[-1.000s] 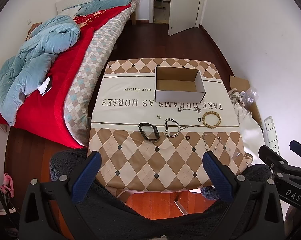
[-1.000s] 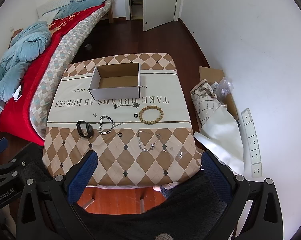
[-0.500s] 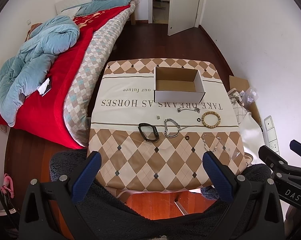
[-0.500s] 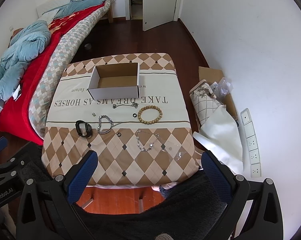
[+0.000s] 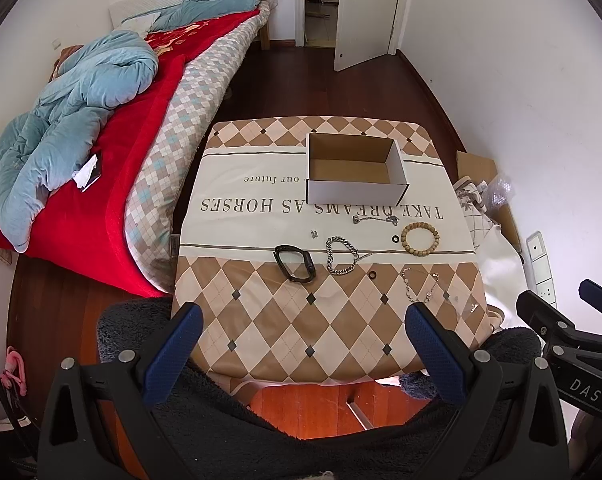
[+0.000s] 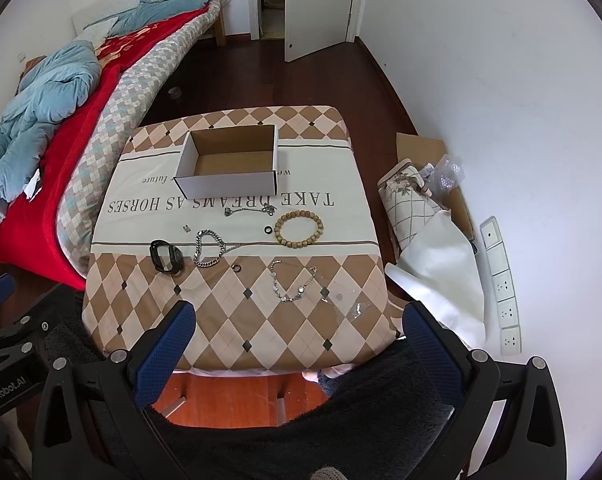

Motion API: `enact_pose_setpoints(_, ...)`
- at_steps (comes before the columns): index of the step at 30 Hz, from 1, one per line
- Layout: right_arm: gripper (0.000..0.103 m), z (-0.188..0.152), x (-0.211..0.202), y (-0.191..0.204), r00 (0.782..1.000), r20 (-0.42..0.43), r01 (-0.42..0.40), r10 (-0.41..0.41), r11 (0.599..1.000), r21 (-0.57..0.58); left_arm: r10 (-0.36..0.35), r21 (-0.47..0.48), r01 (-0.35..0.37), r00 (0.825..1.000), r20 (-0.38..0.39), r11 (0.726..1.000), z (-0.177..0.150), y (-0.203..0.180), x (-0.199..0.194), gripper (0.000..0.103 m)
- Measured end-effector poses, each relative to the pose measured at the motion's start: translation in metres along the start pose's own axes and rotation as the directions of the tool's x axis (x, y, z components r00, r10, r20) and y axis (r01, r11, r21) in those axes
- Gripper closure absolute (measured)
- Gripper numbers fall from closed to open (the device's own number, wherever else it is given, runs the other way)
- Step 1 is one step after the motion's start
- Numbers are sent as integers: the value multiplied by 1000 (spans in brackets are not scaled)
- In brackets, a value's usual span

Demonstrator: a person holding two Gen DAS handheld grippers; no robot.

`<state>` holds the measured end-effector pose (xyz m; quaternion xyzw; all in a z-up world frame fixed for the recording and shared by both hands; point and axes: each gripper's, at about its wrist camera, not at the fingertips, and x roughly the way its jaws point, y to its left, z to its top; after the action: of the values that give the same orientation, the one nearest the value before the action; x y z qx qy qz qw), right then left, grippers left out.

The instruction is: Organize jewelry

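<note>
An open cardboard box [image 5: 355, 170] [image 6: 229, 162] stands at the far side of a small table [image 5: 261, 332] [image 6: 229, 320] with a diamond-pattern cloth. In front of it lie a wooden bead bracelet [image 5: 420, 233] [image 6: 299, 227], a thick silver chain [image 5: 340, 255] [image 6: 209, 247], a thin silver chain [image 5: 419, 285] [image 6: 293, 280], a black band [image 5: 295, 262] [image 6: 165, 255], a small chain [image 5: 375, 219] [image 6: 248, 210] and black rings [image 5: 395, 237] [image 6: 267, 230]. My left gripper [image 5: 301, 326] and right gripper [image 6: 299, 324] are open and empty, above the table's near edge.
A bed [image 5: 113, 136] with a red blanket and a blue duvet stands left of the table. Bags and flattened cardboard [image 6: 425, 196] lie on the floor at the right by the white wall. An open door [image 5: 365, 12] is at the far end.
Both views have shifted very slightly. The jewelry and the box have not moved. Both grippers stay open.
</note>
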<state>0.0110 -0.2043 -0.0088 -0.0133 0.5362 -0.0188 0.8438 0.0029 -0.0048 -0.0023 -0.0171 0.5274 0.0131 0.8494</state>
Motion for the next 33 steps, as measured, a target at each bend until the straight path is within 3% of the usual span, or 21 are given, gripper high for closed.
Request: enact_pose_setpoints(33, 0, 3, -3, 0, 1000, 2, 10, -10, 1000, -4, -6, -2, 6, 1000, 0, 1000, -2, 0, -2, 0)
